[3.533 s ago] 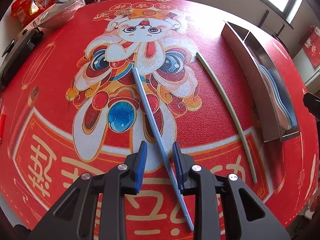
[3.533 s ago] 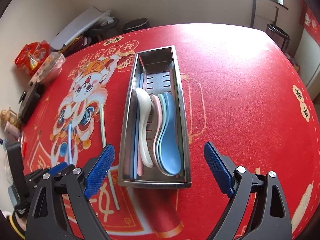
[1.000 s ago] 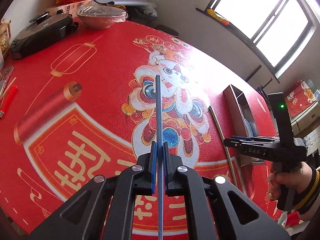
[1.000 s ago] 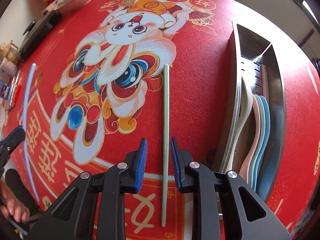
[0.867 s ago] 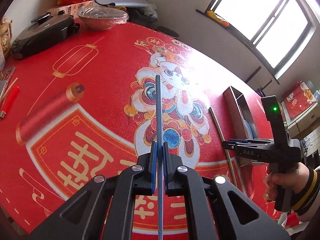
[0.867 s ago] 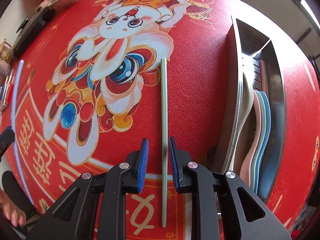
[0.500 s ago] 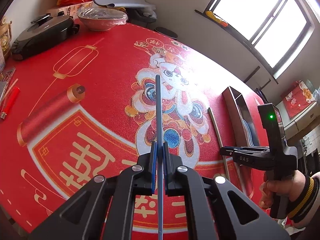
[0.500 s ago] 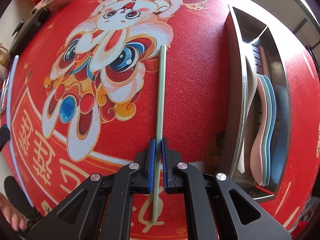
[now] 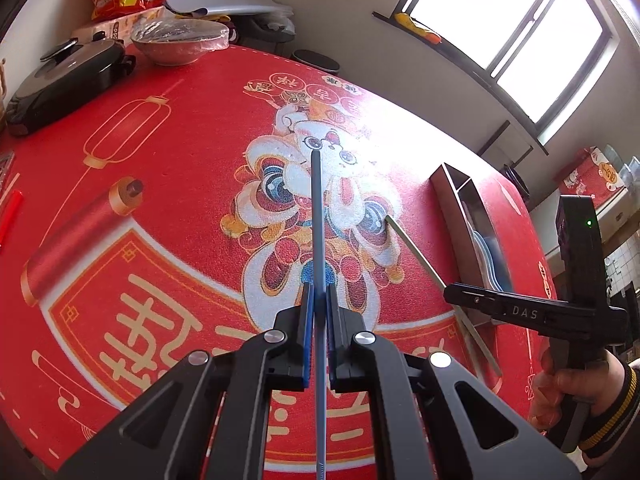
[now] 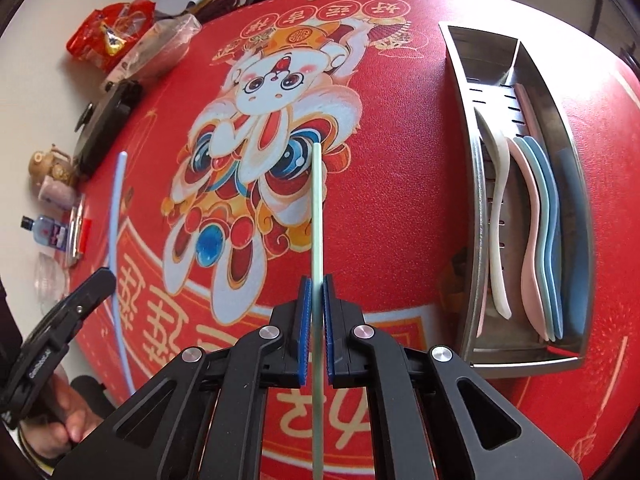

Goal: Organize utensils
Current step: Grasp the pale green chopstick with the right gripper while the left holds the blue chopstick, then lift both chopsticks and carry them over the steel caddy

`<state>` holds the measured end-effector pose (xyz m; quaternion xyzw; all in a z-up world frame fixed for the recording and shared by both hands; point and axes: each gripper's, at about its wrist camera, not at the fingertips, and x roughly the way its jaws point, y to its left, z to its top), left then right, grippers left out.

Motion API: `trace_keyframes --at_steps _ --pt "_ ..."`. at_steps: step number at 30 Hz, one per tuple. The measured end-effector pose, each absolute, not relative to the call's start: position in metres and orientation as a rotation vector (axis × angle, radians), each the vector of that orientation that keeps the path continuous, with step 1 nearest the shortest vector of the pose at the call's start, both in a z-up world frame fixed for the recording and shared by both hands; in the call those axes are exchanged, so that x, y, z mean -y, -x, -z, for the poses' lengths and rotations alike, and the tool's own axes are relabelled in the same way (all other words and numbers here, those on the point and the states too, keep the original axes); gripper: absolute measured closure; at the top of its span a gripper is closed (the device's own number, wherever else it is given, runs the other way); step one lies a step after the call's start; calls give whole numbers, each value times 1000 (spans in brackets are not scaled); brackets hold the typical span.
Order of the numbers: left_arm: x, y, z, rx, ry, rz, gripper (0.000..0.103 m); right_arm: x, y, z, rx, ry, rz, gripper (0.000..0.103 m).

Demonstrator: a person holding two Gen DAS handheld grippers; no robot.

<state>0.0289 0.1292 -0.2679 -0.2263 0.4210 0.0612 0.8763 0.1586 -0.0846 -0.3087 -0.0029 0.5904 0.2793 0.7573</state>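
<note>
Left gripper (image 9: 318,320) clenched on the blue chopstick (image 9: 317,216), gripped near the middle with a long stretch ahead of the pads and a tail trailing back below; right gripper (image 10: 316,316) likewise clamped on the pale green chopstick (image 10: 317,216), jaws having just closed, stick pinched between the blue pads (image 10: 305,320); both sticks apparently lifted off the red printed tablecloth (image 9: 168,208), though hard to judge clearance at the far tips through the fisheye.

Off to the right, the steel utensil tray (image 10: 468,128), standing on the cloth with a white spoon (image 10: 498,200), a pink spoon (image 10: 530,248) and blue spoons (image 10: 554,240) already lying lengthwise in the perforated section; a pink stick-like thing along the left wall, probably more chopsticks.

Risks from here, as judgement only: thin smooth stick, narrow pinch, so pivoting or sliding out between the pads on any quick swing; long overhang, so a far tip catching the tray wall or the divider on the way in and levering the stick loose; lowering crosswise rather than lengthwise, leaving a stick bridging the rim or resting on the spoons; two grippers heading for one tray, so a clash of sticks or bodies near the rim; releasing too high, bouncing a stick back onto the cloth.
</note>
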Motion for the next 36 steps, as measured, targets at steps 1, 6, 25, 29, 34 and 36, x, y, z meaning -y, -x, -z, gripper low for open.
trace_keyframes --at_steps 1,6,25,29,34,36 --pt "-127 -31 268 -880 468 -123 97 88 -160 307 -1286 -4 -613 97" --pt "-116 -38 267 -884 456 -104 97 97 -172 295 -1259 -81 -625 97" --pt "-105 -44 268 -889 453 -97 98 130 -192 261 -1167 -238 -630 97" --pt "-104 -46 267 -887 450 -94 97 148 -203 242 -1109 -278 -602 97" --pt "-101 -48 263 -884 440 -86 97 178 -229 234 -1071 -318 -509 97" --pt "-100 -48 262 -884 435 -85 97 189 -239 235 -1061 -319 -471 97"
